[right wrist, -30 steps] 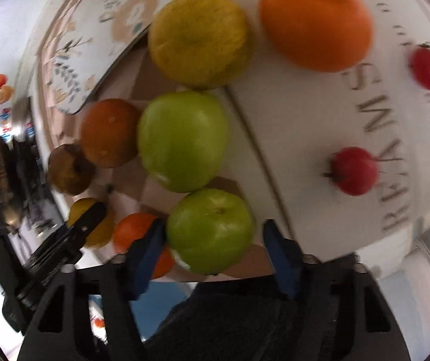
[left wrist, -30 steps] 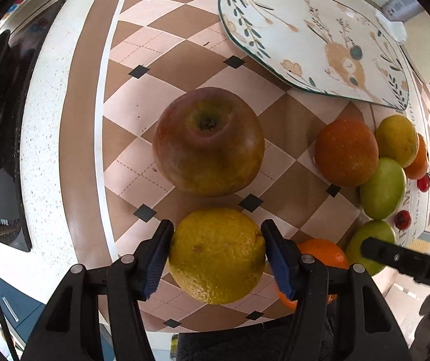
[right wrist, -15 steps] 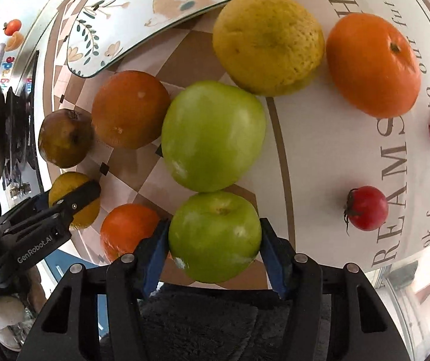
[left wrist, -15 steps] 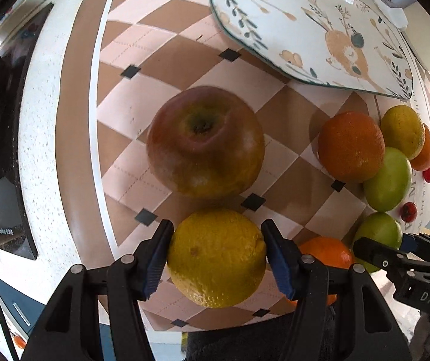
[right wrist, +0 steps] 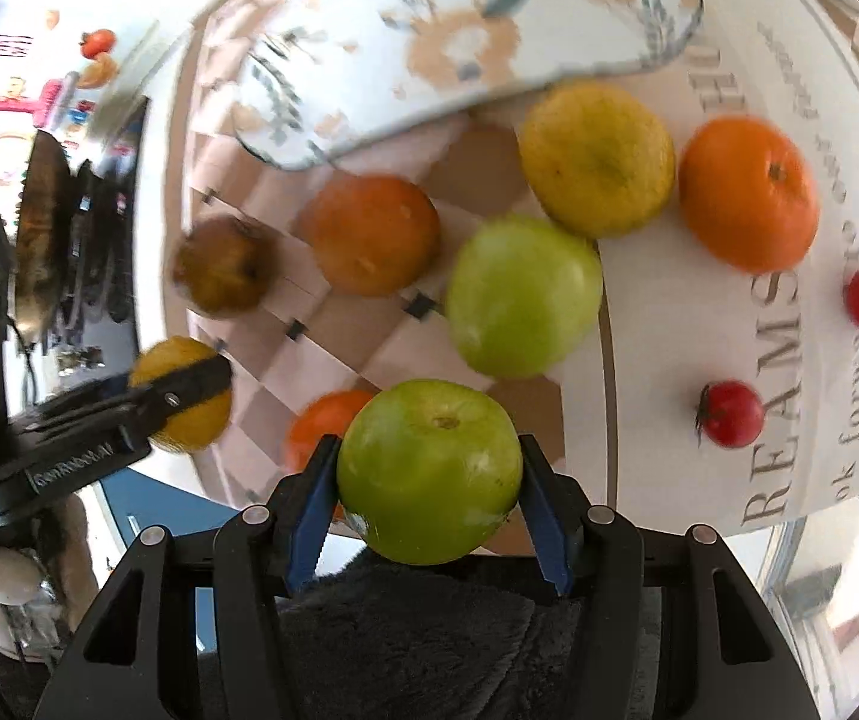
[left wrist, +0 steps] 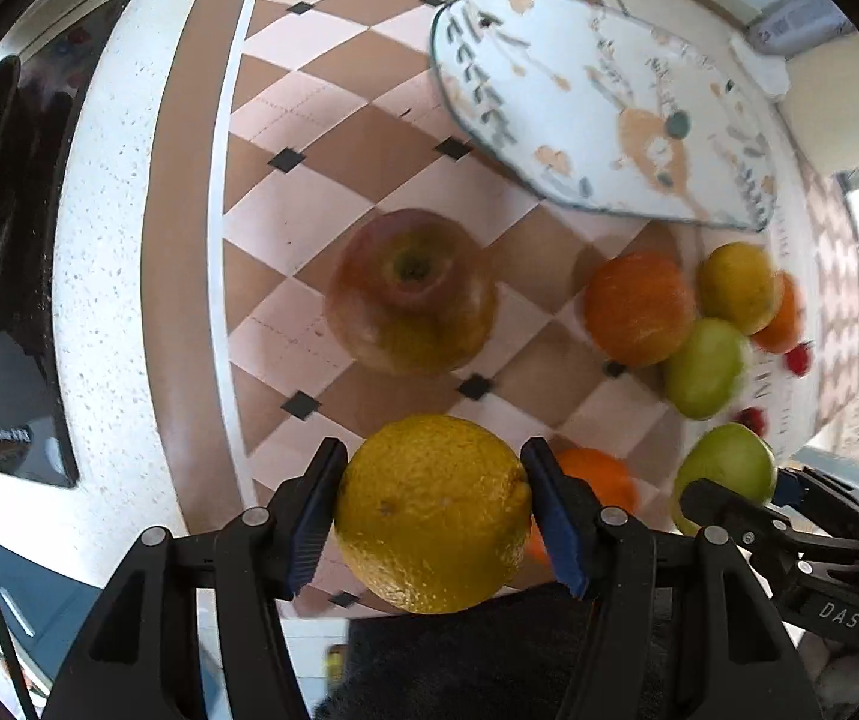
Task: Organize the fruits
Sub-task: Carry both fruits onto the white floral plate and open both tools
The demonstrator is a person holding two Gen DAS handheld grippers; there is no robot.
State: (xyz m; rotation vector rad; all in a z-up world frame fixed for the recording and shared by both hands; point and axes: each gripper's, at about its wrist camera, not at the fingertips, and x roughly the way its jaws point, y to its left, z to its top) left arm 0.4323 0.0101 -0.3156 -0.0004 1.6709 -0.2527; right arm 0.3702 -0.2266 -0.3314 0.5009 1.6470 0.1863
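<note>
L gripper (left wrist: 432,510) clamped on lemon (left wrist: 432,513), R gripper (right wrist: 426,495) on green apple (right wrist: 429,471). Both just lifted off the cloth (left wrist: 321,210); tray (left wrist: 597,114) likely next

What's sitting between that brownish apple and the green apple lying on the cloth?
An orange lies between the brownish apple and the loose green apple, clearest in the right wrist view.

The left black plastic two-finger gripper (left wrist: 432,510) is showing ribbed blue pads on its fingers (left wrist: 316,510) and silver screws along its arms. The right black plastic gripper (right wrist: 429,501) is looking alike, with "DAS" lettering on its side. Dark fuzzy fabric is lying beneath each.
</note>
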